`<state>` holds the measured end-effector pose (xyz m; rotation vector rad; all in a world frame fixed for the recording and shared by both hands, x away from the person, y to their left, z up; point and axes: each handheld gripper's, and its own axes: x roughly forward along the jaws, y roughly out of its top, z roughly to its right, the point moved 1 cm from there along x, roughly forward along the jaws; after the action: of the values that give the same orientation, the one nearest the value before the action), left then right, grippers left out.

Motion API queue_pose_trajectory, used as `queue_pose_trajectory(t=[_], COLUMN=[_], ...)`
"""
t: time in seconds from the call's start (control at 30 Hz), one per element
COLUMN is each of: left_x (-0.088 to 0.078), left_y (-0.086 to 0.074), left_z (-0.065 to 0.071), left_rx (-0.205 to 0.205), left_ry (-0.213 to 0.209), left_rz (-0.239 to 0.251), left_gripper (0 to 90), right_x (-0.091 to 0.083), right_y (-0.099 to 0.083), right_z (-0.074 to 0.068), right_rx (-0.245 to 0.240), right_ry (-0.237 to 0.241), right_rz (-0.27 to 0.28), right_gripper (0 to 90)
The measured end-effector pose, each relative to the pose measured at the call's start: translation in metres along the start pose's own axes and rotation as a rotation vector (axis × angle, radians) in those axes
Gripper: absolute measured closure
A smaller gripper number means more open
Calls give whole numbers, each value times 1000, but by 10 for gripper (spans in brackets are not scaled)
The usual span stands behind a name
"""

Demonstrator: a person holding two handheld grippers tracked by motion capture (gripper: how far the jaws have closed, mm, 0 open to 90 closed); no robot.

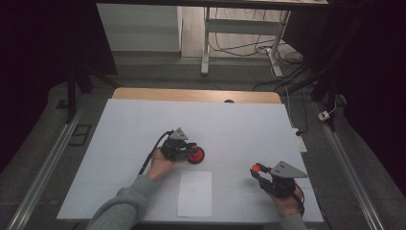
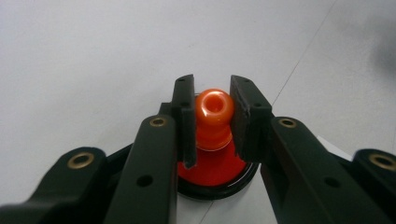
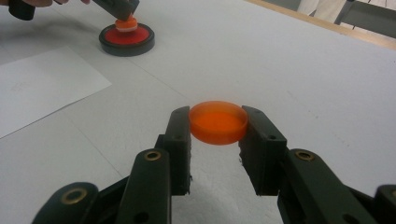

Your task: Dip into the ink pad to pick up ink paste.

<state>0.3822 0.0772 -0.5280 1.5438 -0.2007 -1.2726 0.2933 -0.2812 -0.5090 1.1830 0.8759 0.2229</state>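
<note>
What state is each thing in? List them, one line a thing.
Left hand-held gripper: shut on the stamp's knob.
Orange glossy plastic stamp with round knob: upright, its foot on the red pad.
Round red ink pad in black rim: uncovered, flat on the table.
Right hand-held gripper: shut on the lid.
Orange translucent round plastic lid: held level, off the pad.
White paper sheet: flat, no mark discernible.

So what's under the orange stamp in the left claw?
A round ink pad, red inside a black rim, lies under the stamp. The claw's fingers hide its sides, so actual contact can't be seen.
</note>
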Motion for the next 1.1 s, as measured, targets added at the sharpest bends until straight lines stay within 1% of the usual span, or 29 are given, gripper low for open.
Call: queue_pose_trajectory(t=[0.4,0.57,0.63,0.93,1.1], left_x=[0,3,3,4,4], left_y=[0,-2,-2,-3,-5], left_z=[1,2,2,8,8], left_rx=[17,36,33,60,51], left_ry=[14,26,25,66,62], left_rz=[0,-22,-22,-25,-13], left_gripper=[725,726,726,728,729], right_x=[-1,-1,-1,-2,-2], right_y=[0,0,0,0,1], right_z=[0,0,0,0,-2], right_rx=[2,-2,-2,-1,0], right_ry=[-3,-3,-3,-4,-4], right_rz=[-2,-1,0,0,1], right_gripper=[641,642,642,641,641])
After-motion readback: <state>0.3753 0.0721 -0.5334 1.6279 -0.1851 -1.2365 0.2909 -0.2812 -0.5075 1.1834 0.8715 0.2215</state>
